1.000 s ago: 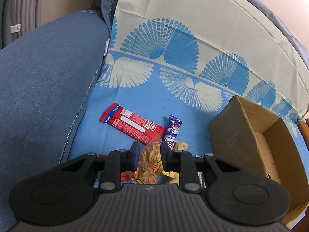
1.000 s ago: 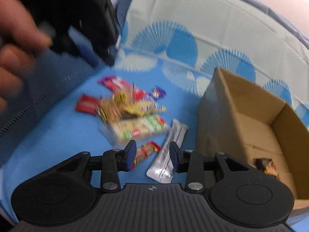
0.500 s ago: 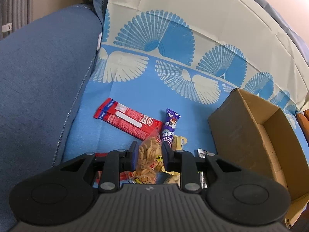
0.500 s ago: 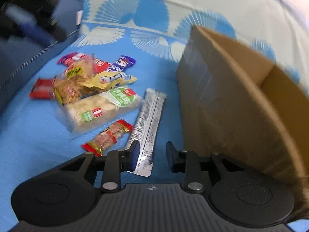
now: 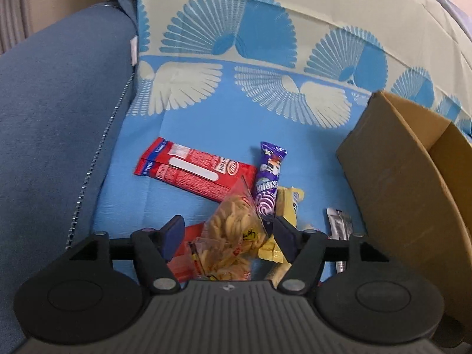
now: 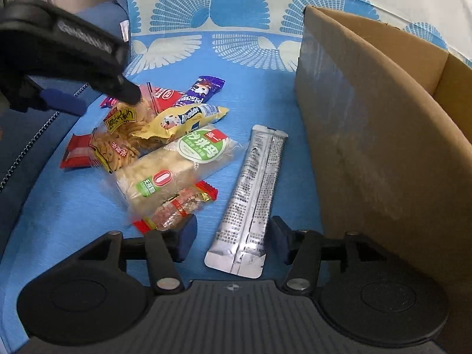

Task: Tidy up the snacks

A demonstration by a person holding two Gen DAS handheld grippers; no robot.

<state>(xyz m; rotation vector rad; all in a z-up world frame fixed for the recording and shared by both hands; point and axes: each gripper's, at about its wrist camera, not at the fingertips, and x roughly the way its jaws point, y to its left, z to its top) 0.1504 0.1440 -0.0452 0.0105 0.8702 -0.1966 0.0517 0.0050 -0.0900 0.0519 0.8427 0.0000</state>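
Silver sachet [image 6: 250, 203] lies between my right gripper [image 6: 233, 240]'s wide-open fingers, ungrasped. My left gripper [image 5: 225, 234] gapes around the noodle bag [image 5: 233, 230], holding nothing. Beyond, the snack pile [image 6: 165, 147] sits beside the cardboard box [image 6: 368, 135]; most sorting remains, I judge.

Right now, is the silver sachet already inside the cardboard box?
No, the silver sachet lies flat on the blue cloth beside the cardboard box, outside it.

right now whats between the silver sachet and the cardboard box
Nothing: in the right wrist view a bare strip of blue cloth separates the silver sachet from the cardboard box. The other snacks lie on the sachet's far side.
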